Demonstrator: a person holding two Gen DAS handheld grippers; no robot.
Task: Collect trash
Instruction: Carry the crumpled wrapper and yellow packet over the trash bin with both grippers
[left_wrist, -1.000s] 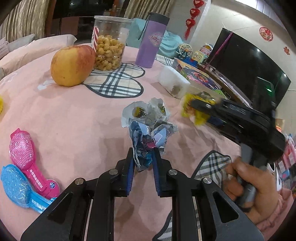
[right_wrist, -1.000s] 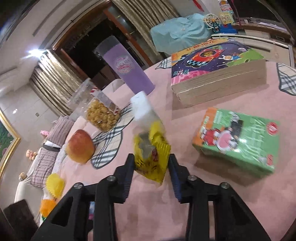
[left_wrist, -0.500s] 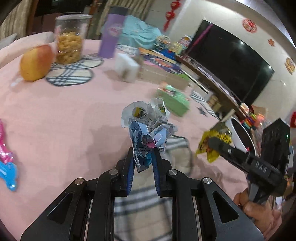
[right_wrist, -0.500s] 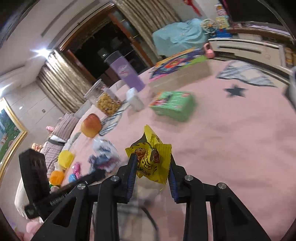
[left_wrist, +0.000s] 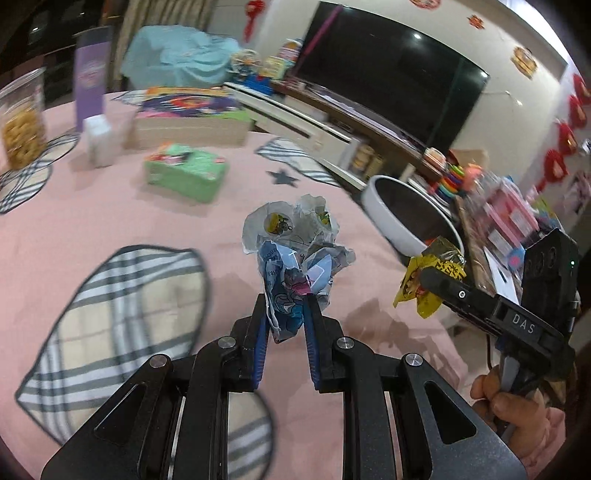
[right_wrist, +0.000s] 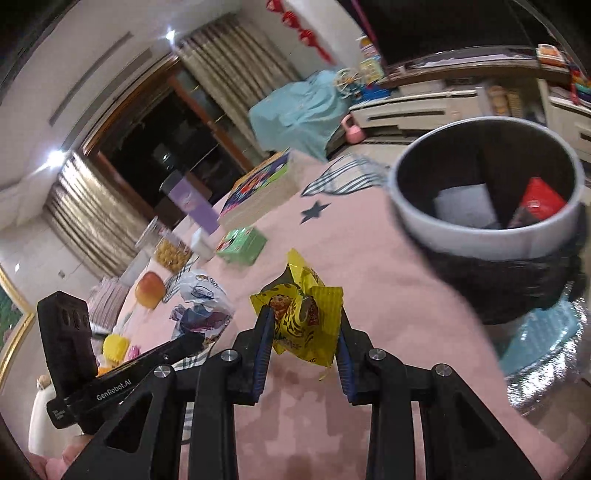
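your left gripper (left_wrist: 284, 314) is clamped on a crumpled blue-and-white wrapper (left_wrist: 295, 258), held up above the pink tablecloth (left_wrist: 110, 218). your right gripper (right_wrist: 304, 328) grips a yellow snack wrapper (right_wrist: 301, 317); its print is too creased to read. the white-rimmed bin (right_wrist: 484, 236) stands just beyond the table edge, near the yellow wrapper, with a red packet (right_wrist: 539, 203) inside. readable lettering: "das" on the right gripper's body in the left view, "genrobot.ai" on the left gripper's body in the right view. a green box (left_wrist: 184, 170) lies further back.
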